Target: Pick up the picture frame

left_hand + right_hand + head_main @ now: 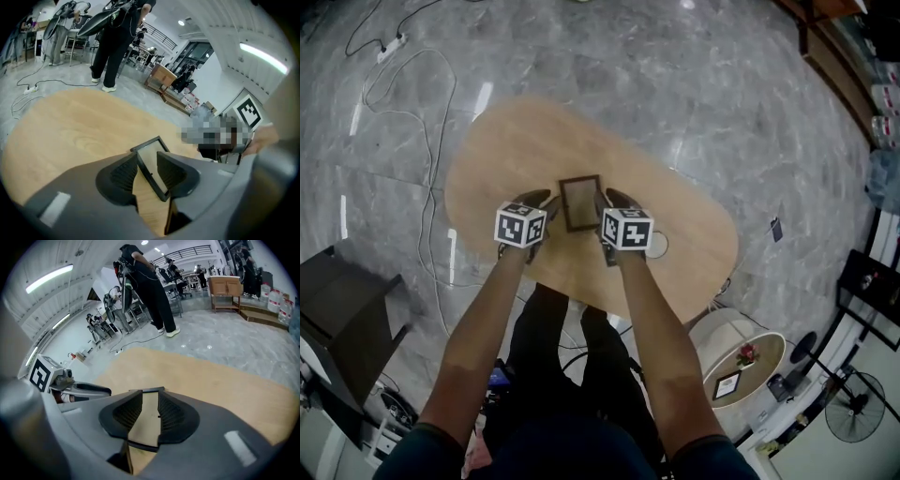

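Jaws narrow on the picture frame [580, 202] from both sides, left gripper [147, 172] pinching one side rail, right gripper [149, 414] the opposite, frame bridging them over the oval wooden table [502, 150]; thin-edge holds, uneven lifting could twist it loose; forearms stretched forward, near parallel.

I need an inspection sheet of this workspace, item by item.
Surface: oval wooden table, light wood.
Job's things: picture frame at the table's middle, between both grippers.
Clutter: one small round thing near the right gripper, unidentified.
Grippers: left gripper and right gripper, each apparently closed on a frame side.
Cables: white cable and power strip on the floor.
Surroundings: grey marble floor, standing fan, standing person.
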`<state>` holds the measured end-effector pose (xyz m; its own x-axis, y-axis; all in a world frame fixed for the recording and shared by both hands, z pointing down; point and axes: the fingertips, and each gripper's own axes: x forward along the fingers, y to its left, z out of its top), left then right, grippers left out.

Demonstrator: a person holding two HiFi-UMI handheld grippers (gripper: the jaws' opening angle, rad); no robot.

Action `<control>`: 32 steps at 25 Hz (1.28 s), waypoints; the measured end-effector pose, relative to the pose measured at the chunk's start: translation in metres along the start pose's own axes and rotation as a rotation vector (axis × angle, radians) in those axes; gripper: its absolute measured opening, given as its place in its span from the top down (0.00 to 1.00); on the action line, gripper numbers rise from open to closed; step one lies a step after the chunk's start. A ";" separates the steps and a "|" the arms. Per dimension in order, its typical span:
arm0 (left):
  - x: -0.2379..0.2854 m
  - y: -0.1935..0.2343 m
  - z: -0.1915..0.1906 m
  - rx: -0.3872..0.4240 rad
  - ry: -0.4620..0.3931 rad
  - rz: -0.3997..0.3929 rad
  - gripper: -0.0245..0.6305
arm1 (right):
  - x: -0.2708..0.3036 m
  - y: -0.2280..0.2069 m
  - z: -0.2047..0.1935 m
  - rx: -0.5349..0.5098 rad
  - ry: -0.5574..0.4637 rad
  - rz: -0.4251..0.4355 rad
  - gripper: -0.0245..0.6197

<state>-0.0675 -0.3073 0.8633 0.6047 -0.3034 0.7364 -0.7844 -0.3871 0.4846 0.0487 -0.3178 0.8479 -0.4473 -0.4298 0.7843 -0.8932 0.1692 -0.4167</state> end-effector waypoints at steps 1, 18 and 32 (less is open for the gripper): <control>0.007 0.002 -0.006 -0.003 0.014 0.000 0.77 | 0.006 -0.004 -0.005 0.000 0.013 -0.007 0.83; 0.047 0.018 -0.042 -0.044 0.067 0.081 0.74 | 0.055 -0.032 -0.047 -0.002 0.117 -0.018 0.83; 0.053 0.013 -0.043 -0.183 0.076 0.094 0.85 | 0.056 -0.028 -0.047 -0.017 0.128 -0.012 0.83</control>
<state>-0.0519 -0.2913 0.9285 0.5209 -0.2620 0.8124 -0.8530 -0.1938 0.4845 0.0467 -0.3048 0.9247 -0.4382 -0.3155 0.8417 -0.8985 0.1805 -0.4001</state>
